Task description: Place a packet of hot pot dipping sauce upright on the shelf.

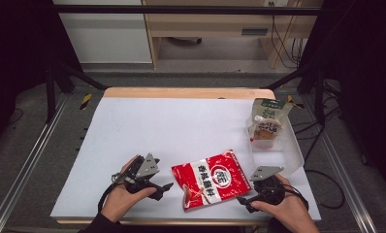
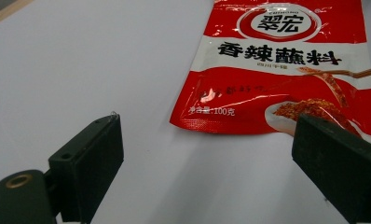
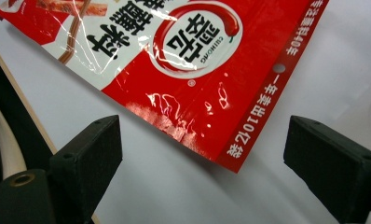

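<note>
High view: glossy red seasoning pouch.

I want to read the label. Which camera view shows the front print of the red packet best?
The left gripper view: the red packet lies upright there, its logo and characters sharp. The right gripper view shows the print close but upside down and cut off. The high view shows the whole packet, too small to read.
</note>
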The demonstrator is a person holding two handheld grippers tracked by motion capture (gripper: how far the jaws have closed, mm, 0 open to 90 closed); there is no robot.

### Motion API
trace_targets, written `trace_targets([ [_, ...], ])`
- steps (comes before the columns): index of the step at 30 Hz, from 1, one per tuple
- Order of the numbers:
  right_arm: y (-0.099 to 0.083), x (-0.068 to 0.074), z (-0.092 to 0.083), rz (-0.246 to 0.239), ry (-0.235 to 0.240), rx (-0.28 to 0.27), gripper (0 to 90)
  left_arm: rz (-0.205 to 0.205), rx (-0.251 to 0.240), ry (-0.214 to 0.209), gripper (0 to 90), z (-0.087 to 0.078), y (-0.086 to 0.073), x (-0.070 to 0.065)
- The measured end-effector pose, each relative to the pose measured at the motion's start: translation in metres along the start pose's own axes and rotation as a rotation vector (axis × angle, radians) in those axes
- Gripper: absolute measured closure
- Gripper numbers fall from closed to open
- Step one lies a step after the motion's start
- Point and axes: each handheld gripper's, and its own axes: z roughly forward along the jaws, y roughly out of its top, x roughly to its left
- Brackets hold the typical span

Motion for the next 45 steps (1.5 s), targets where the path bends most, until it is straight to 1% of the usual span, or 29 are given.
trace_targets([
  [2, -0.001, -0.002, 0.0, 0.007, 0.001, 0.013, 12.1, -0.002, 0.006, -0.004, 8.8, 0.003, 0.0, -0.001],
  [4, -0.001, -0.003, 0.0, 0.014, 0.01, 0.01, 12.2, -0.003, 0.011, -0.007, 8.8, 0.005, 0.0, -0.001],
  [6, -0.001, -0.004, 0.001, 0.02, 0.018, 0.024, 12.2, -0.001, 0.011, -0.011, 8.8, 0.005, 0.0, -0.001],
  [9, -0.001, -0.005, 0.003, 0.026, 0.04, 0.04, 13.0, 0.0, 0.015, -0.011, 8.8, 0.005, 0.0, -0.002],
  [14, -0.001, -0.007, 0.006, 0.038, 0.053, 0.063, 14.2, -0.003, 0.01, -0.008, 8.8, 0.002, -0.001, -0.001],
  [16, -0.001, -0.008, 0.007, 0.035, 0.06, 0.066, 14.5, -0.009, 0.006, -0.007, 8.9, 0.002, -0.002, -0.001],
  [18, -0.001, -0.008, 0.009, 0.042, 0.062, 0.08, 14.8, -0.002, 0.011, -0.005, 8.9, 0.001, -0.002, 0.0],
  [23, 0.0, -0.009, 0.012, 0.033, 0.076, 0.094, 16.5, -0.005, 0.005, -0.012, 8.9, 0.001, -0.001, -0.001],
  [28, 0.0, -0.01, 0.012, 0.034, 0.089, 0.095, 16.7, 0.001, 0.011, -0.012, 8.9, 0.001, -0.001, -0.002],
  [31, 0.0, -0.01, 0.013, 0.038, 0.087, 0.104, 17.4, 0.001, 0.012, -0.013, 8.9, 0.001, -0.001, -0.002],
  [34, 0.0, -0.009, 0.014, 0.031, 0.094, 0.113, 18.1, 0.002, 0.009, -0.012, 8.9, 0.001, -0.001, -0.002],
  [36, 0.002, -0.008, 0.015, 0.035, 0.103, 0.121, 18.9, 0.001, 0.008, -0.015, 8.9, 0.001, -0.001, -0.002],
  [38, 0.003, -0.008, 0.015, 0.025, 0.101, 0.108, 19.4, 0.001, 0.008, -0.016, 8.9, 0.0, -0.001, -0.002],
  [39, 0.004, -0.007, 0.015, 0.023, 0.099, 0.091, 20.7, -0.001, 0.007, -0.017, 8.9, 0.0, -0.001, -0.002],
  [42, 0.007, -0.005, 0.011, 0.029, 0.115, 0.056, 23.3, -0.003, 0.002, -0.016, 8.9, 0.0, -0.001, -0.002],
  [45, 0.012, -0.003, 0.008, 0.023, 0.127, 0.027, 25.4, -0.005, 0.004, -0.012, 8.9, -0.001, -0.001, -0.001],
])
